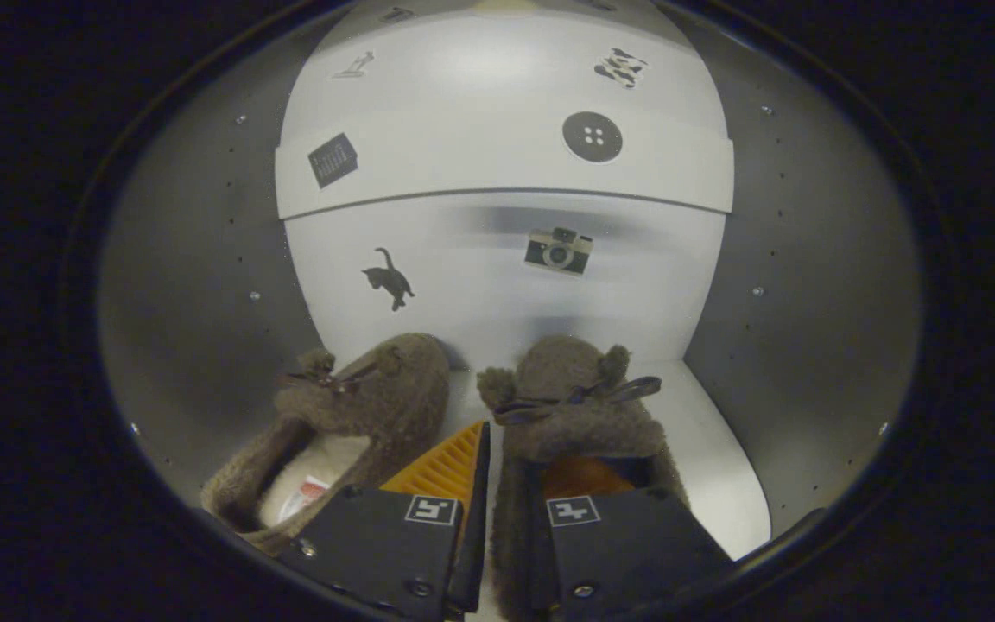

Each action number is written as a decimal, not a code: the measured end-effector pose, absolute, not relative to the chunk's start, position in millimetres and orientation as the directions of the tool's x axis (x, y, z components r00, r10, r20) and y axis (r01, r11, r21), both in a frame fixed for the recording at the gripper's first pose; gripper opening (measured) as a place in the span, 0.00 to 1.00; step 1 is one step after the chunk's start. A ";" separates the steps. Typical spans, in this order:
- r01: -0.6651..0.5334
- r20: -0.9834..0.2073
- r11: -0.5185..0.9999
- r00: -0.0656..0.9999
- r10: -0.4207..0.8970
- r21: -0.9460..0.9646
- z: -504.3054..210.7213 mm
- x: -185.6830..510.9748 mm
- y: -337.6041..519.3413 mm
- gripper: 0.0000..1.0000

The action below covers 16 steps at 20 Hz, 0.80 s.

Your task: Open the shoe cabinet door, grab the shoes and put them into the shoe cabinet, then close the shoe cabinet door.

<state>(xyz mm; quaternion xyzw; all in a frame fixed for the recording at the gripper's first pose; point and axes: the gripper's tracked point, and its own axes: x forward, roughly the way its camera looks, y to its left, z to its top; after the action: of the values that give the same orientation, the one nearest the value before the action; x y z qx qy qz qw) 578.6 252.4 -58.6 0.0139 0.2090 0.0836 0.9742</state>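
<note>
Sitting inside the shoe cabinet (808, 285), two slippers (579, 406), claw (510, 471) pinching one.

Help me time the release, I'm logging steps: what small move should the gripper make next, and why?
Probably open the gripper and back out: its fingers pinch the right slipper's side wall, and that slipper already sits on the cabinet floor beside the left slipper.

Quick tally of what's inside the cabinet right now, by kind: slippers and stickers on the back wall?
Slippers: 2, left and right, the right one's side wall between the jaws of the gripper
Stickers: 5, cat, camera, button, dark square, patterned patch
Total: 7
</note>
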 end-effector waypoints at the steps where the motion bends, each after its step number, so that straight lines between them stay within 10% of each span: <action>1: -0.163 -0.398 0.984 0.900 0.177 0.068 -55.7 575.1 252.7 0.25; 6: -0.169 -0.328 0.985 0.929 0.172 0.038 -36.0 547.4 253.2 0.64; 16: -0.226 -0.144 0.971 0.966 0.215 -0.072 9.9 424.0 247.1 0.93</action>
<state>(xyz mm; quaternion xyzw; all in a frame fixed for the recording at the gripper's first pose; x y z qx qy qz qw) 424.0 247.1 9.9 -0.0439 0.0680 0.1113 0.9905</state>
